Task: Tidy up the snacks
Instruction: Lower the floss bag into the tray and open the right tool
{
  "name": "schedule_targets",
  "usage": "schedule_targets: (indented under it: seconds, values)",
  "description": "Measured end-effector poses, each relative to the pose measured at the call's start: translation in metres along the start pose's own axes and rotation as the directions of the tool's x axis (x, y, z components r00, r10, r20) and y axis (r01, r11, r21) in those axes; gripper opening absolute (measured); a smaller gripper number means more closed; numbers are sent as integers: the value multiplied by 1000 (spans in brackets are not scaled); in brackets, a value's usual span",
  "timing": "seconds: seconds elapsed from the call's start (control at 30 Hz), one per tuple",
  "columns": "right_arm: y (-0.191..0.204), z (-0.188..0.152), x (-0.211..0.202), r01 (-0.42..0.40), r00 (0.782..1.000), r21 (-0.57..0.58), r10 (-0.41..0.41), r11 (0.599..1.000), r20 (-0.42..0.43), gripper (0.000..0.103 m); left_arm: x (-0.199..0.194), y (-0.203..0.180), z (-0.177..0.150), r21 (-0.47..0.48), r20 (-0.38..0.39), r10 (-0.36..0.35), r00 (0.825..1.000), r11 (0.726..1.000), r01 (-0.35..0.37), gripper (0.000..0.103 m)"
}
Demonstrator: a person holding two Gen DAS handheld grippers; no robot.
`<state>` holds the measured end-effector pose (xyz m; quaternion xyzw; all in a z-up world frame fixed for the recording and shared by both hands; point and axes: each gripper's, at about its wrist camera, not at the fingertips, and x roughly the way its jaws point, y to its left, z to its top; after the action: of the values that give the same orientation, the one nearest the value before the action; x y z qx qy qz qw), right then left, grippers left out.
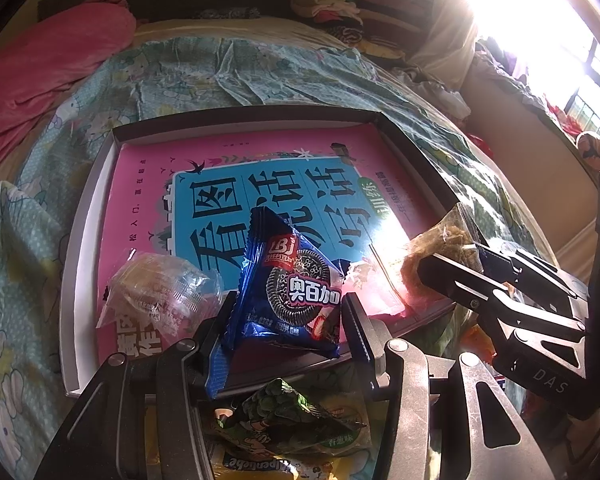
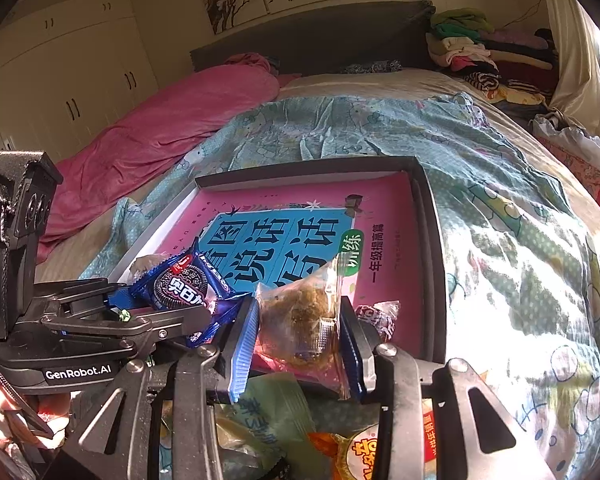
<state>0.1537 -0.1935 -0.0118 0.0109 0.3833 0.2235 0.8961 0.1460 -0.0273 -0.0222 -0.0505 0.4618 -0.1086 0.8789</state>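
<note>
The left claw [image 1: 284, 316] pinches a blue cookie packet [image 1: 288, 284] by its sides, hanging just over the near rim of the box [image 1: 85, 216], beside a clear-wrapped snack [image 1: 160, 292] already lying inside. The right claw [image 2: 300, 332] clamps a clear bag of brown cake [image 2: 300, 316] above the box's near right part. Each should be lowered until it rests flat on the pink book [image 1: 236, 184] before the jaws part, clear of the small sweet [image 2: 384, 314]. More snacks [image 2: 352, 452] lie below the claws, half hidden. Glare washes out the book's right corner.
</note>
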Motion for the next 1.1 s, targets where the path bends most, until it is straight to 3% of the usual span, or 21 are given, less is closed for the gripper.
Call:
schedule_targets:
  seconds: [1.1]
  values:
    - [1, -3, -7, 47, 999, -18, -47, 999, 0, 40, -5, 3, -1, -1, 2, 10, 1000, 1000, -10, 52]
